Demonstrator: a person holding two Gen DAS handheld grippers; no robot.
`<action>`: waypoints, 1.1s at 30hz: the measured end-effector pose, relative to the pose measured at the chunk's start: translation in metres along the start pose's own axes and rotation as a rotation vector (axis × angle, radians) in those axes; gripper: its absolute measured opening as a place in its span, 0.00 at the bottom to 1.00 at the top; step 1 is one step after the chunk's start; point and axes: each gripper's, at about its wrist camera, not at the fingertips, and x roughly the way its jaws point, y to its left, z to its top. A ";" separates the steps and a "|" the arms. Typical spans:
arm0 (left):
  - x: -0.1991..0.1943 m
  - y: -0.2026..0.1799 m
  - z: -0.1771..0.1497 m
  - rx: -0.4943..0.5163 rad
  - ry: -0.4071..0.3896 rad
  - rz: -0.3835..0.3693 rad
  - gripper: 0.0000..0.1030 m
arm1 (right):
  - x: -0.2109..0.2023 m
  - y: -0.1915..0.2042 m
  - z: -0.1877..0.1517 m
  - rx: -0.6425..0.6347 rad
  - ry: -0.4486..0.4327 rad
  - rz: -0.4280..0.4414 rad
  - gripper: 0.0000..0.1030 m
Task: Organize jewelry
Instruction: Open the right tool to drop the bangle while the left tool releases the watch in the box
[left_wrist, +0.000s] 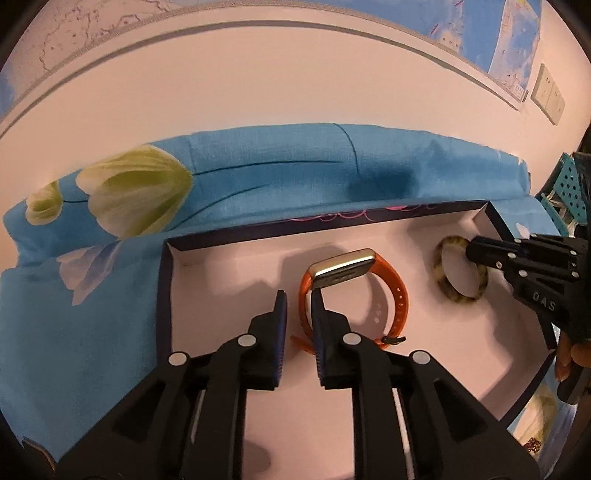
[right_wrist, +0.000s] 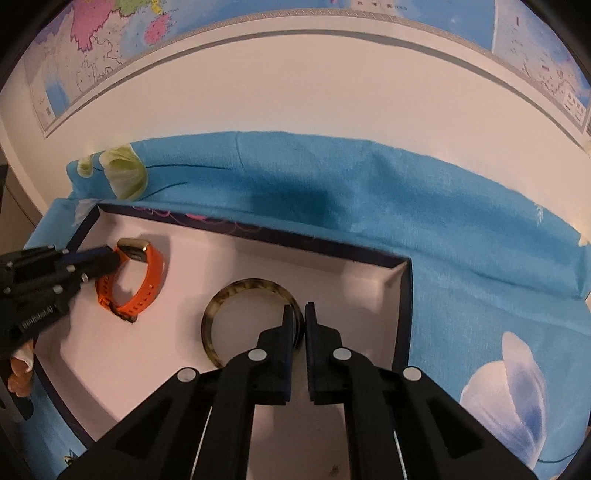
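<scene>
We judged the main risk to be a slip: both holds sat on thin curved bands, so either piece could twist out and skid across the box (left_wrist: 173, 295) floor if we lifted crookedly. Our left gripper (left_wrist: 297, 314) had its fingers narrowly parted around the orange smartwatch (left_wrist: 373, 291), one finger inside the strap loop and one outside, pinching the band. Our right gripper (right_wrist: 298, 325) had its fingers nearly pressed together on the tortoiseshell bangle (right_wrist: 236, 291), its rim caught between their tips. Both pieces lay inside the box on the blue floral cloth (right_wrist: 461, 236).
</scene>
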 end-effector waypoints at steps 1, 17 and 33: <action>0.001 -0.002 0.002 0.008 0.006 0.003 0.13 | 0.001 0.000 0.002 0.002 -0.002 0.001 0.05; -0.002 -0.001 0.016 -0.072 -0.019 0.016 0.29 | -0.051 0.010 -0.005 -0.007 -0.172 0.063 0.41; -0.127 -0.039 -0.133 0.141 -0.230 -0.094 0.44 | -0.134 0.013 -0.173 -0.044 -0.093 0.234 0.36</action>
